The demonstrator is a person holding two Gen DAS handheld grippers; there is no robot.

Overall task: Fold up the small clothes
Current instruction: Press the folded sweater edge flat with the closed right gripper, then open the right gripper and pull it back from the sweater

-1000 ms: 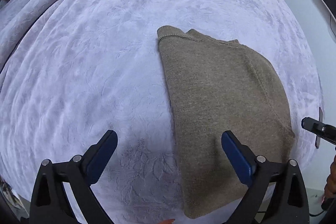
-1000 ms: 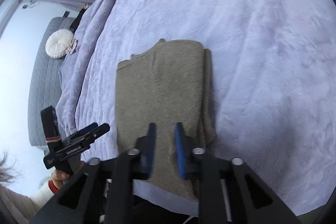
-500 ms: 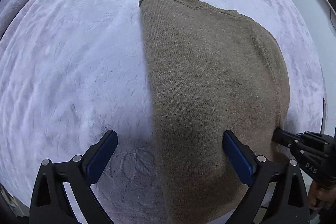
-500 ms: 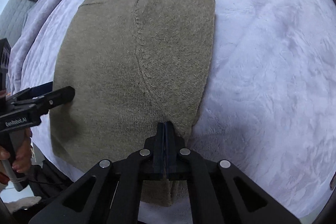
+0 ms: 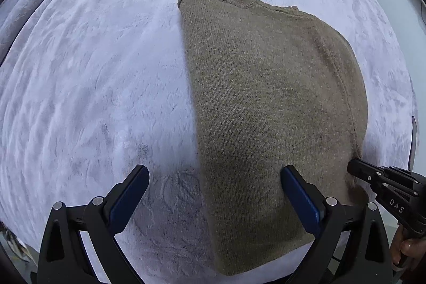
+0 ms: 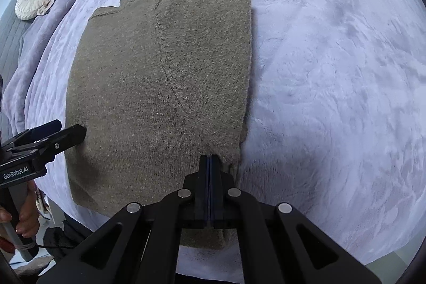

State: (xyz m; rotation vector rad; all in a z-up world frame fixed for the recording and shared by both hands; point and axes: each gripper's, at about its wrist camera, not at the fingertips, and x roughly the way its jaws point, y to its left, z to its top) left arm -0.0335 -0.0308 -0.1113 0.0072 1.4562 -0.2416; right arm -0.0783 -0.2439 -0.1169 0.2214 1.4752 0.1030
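Left claw (image 5: 214, 200) hangs over the bed (image 5: 93, 71) with its two blue pads wide apart and nothing gripped. One pad stands over bare blanket at about 7 o'clock in its own view. The other stands over the olive-brown sweater (image 5: 266, 97) at about 5 o'clock, so the claw straddles the sweater's long left edge near the hem.

Moving rightward, the sweater lies flat on the lilac blanket, already folded into a narrow panel. Its neckline points toward 12 o'clock and its hem reaches the near edge of the bed at 6 o'clock.

Right claw (image 6: 210, 164) sits at the sweater's lower right corner, at about 6 o'clock in the right wrist view, with its pads pressed fully together. Whether any knit is caught between them I cannot tell; the tips look to rest on or at the cloth's edge.

From here the likely trouble is an uneven lift. If the right claw has pinched only the top layer, or nothing at all, raising it would peel the fold open or leave that corner behind. The left claw, closing where it stands, could catch the plush blanket together with the sweater and drag bedding into the fold. The hem also overhangs the bed's edge slightly, so a loose tug might slide the whole piece off.
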